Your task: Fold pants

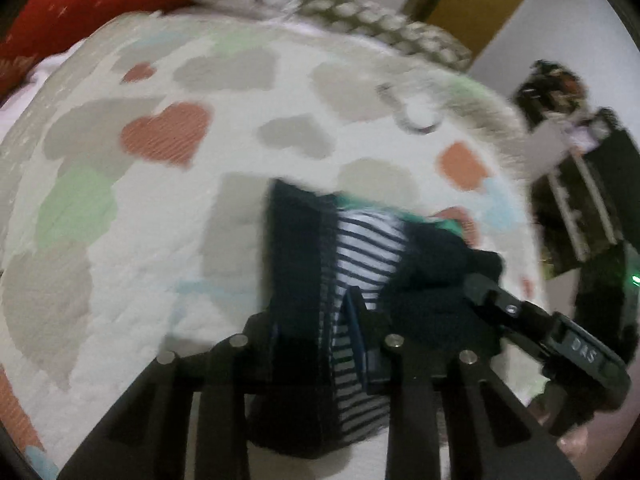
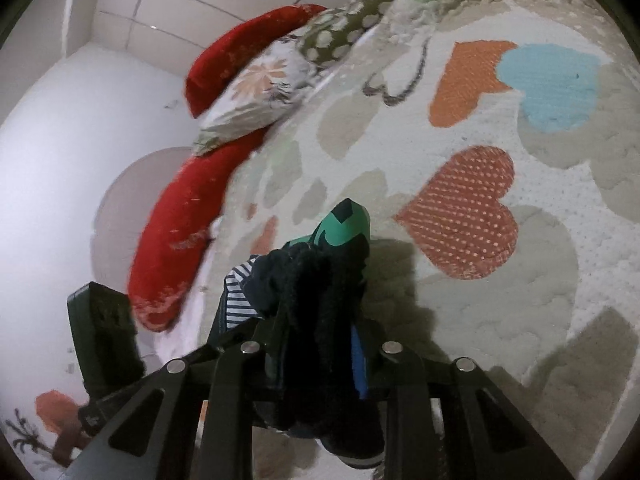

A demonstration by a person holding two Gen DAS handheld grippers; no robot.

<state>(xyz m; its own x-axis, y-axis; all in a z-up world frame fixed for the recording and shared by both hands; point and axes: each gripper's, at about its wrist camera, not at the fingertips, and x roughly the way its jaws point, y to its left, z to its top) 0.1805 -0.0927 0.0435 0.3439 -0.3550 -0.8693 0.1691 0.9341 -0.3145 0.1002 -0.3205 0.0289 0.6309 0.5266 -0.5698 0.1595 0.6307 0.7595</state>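
Gripping dark pants (image 1: 296, 264) on heart-patterned bedspread (image 1: 160, 208): left hand-held gripper (image 1: 316, 344) clamped on striped-lined fabric; right hand-held gripper (image 2: 320, 344) clamped on bunched dark fabric. Red pillow (image 2: 180, 240) at bedspread edge.

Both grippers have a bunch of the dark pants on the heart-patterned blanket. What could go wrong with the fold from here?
1. The right gripper pinches a thick wad of the pants, not a flat edge, so the fold may trap creases.
2. The left gripper grips near the striped lining; the lining may end up turned outward.
3. The two grippers sit close together, so they may collide, and cloth outside the jaws can sag onto the blanket.
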